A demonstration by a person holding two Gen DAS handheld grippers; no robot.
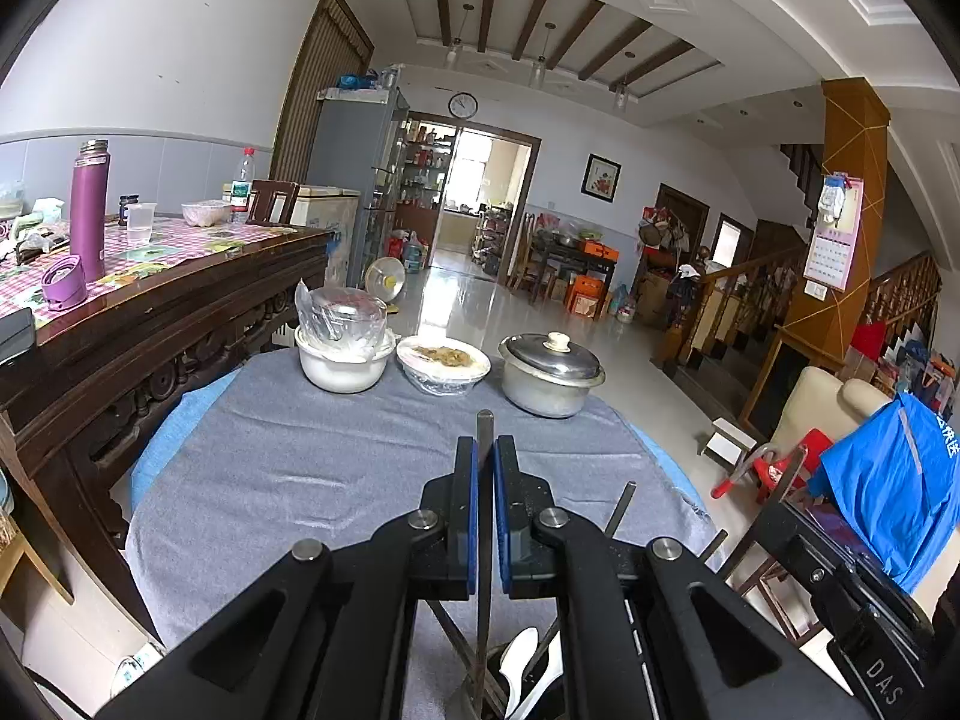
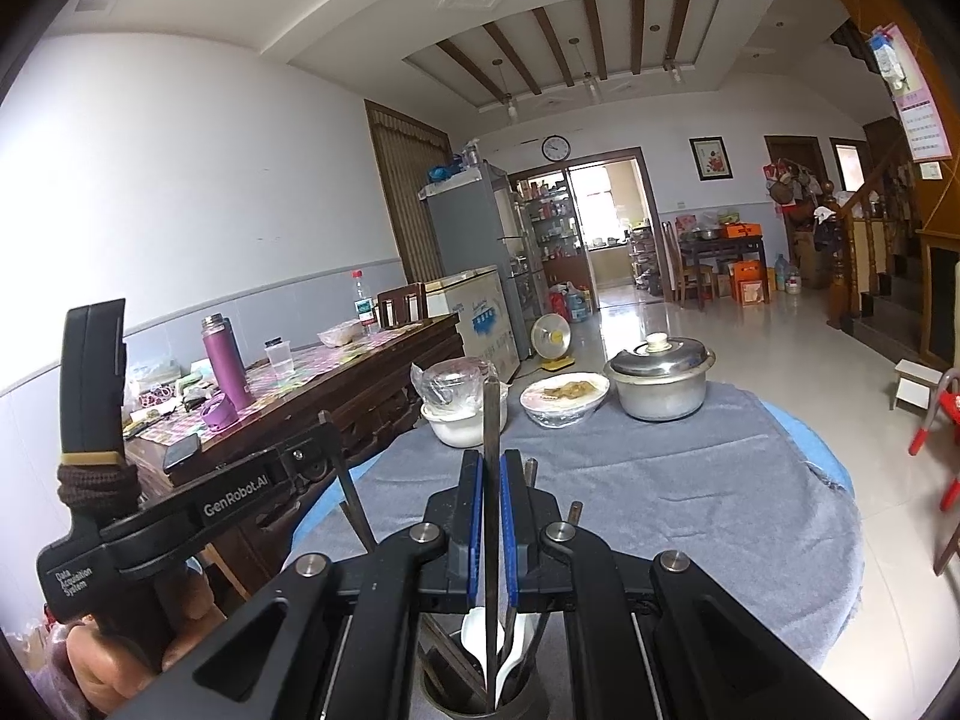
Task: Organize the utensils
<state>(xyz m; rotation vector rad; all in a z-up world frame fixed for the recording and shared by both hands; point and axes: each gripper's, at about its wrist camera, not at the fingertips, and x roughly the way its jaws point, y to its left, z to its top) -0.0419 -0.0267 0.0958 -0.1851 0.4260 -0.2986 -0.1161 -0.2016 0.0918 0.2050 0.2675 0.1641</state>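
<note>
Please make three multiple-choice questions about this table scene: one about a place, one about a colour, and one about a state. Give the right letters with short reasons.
1. Where does the metal pot stand among the three dishes at the far edge, in the right wrist view?
A leftmost B middle C rightmost

2. What colour is the flask on the side table?
A purple B green C white

3. How is the right gripper?
A wide open B shut on a chopstick C out of view

Answers: 1 C, it is right of both bowls. 2 A, its body is purple. 3 B, the blue pads pinch the thin stick.

White walls [image 2: 180, 168], glossy tiled floor [image 1: 456, 300], carved wooden table [image 1: 180, 300]
</note>
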